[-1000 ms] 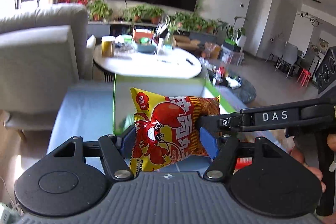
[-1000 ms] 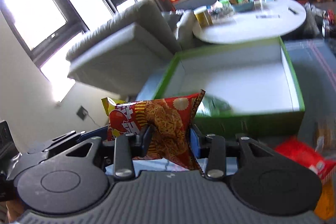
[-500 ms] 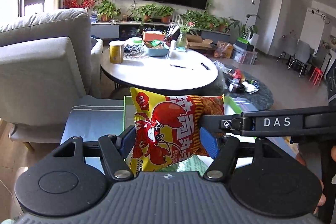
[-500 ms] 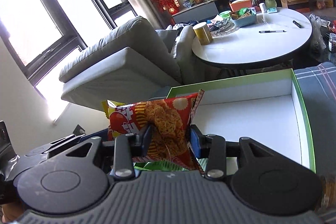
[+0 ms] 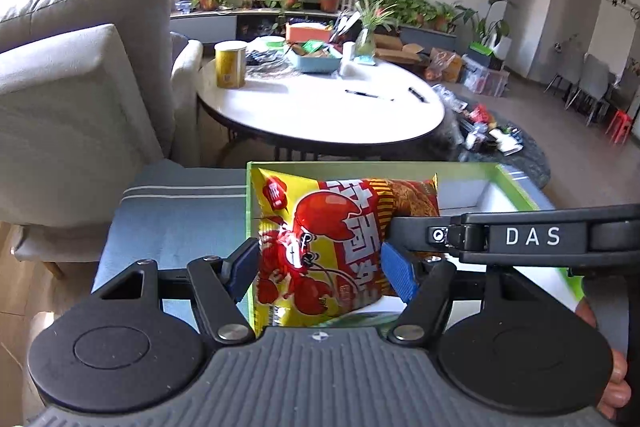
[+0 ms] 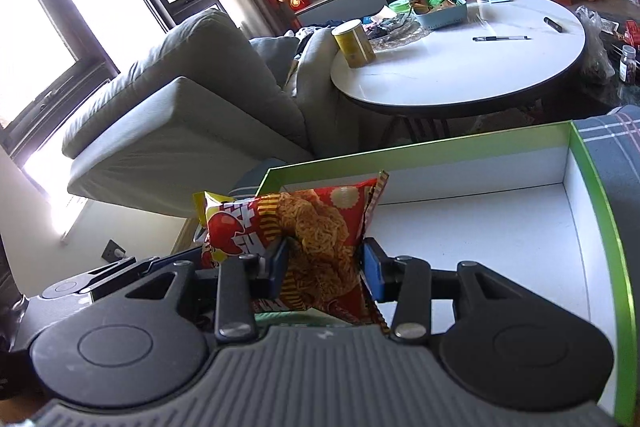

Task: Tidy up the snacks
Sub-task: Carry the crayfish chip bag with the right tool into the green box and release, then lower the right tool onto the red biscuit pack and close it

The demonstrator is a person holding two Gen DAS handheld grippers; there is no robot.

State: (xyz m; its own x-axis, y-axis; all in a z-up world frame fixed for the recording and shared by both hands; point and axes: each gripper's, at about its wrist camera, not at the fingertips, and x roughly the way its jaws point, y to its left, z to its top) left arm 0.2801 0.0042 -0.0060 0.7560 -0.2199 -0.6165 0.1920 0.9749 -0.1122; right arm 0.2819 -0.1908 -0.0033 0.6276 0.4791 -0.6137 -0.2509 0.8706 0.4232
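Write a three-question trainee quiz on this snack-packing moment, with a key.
1. True or false: both grippers clamp the same snack bag.
2. The green-rimmed box under the bag has which inside colour: A white, B black, C red?
3. What tall yellow thing stands on the round white table?

Key: 1 true, the left gripper and right gripper each pinch it; 2 A; 3 the yellow canister.

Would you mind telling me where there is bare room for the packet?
The box floor is bare white from the packet across to its right wall. Its near left corner is crowded: both grippers clamp the packet there, above something green.
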